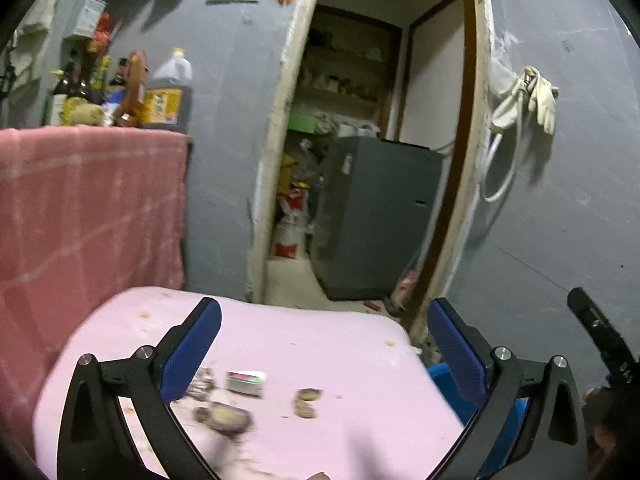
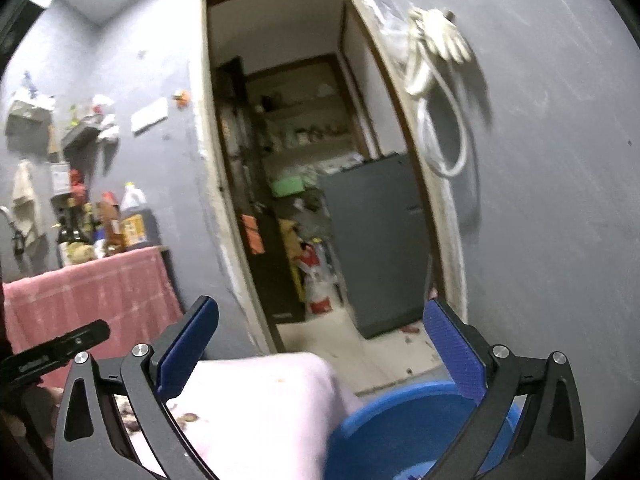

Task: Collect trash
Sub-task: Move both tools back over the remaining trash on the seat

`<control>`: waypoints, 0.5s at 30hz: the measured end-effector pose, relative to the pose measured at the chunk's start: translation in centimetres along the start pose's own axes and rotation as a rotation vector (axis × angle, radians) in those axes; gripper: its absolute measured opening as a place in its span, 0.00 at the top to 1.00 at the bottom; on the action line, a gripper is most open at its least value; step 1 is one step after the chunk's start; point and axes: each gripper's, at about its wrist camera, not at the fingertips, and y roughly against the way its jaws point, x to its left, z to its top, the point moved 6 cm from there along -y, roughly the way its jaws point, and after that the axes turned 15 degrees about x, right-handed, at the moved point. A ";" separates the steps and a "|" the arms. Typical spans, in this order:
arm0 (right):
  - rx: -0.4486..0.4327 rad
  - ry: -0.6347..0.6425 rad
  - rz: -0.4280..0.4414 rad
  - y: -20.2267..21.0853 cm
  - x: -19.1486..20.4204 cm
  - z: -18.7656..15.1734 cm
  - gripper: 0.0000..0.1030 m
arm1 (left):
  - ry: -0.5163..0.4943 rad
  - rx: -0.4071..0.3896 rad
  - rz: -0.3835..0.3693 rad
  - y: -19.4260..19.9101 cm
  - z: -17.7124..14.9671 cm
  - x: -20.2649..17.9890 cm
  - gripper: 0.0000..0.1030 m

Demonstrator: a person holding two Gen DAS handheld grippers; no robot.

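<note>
Your left gripper (image 1: 324, 344) and right gripper (image 2: 320, 344) both gaped wide, holding nothing. Trash scraps (image 1: 224, 414) and a small box (image 1: 246, 382) lay on the pink table (image 1: 320, 344), near its left side. Only your right view showed the blue bin (image 2: 400, 420) beside the table's right edge. Beyond stood a grey wall (image 1: 224, 160) and an open doorway (image 1: 372, 160).
</note>
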 end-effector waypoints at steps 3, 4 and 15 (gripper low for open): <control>-0.029 0.043 0.030 0.3 2.3 0.2 0.00 | 0.007 -0.026 0.032 1.4 0.1 1.7 0.02; -0.035 0.059 0.039 0.4 3.1 0.2 0.00 | 0.008 -0.031 0.037 1.6 0.0 2.1 0.02; -0.010 0.197 0.109 -0.8 10.6 -0.9 0.00 | 0.006 -0.080 0.125 4.8 -0.6 7.5 0.02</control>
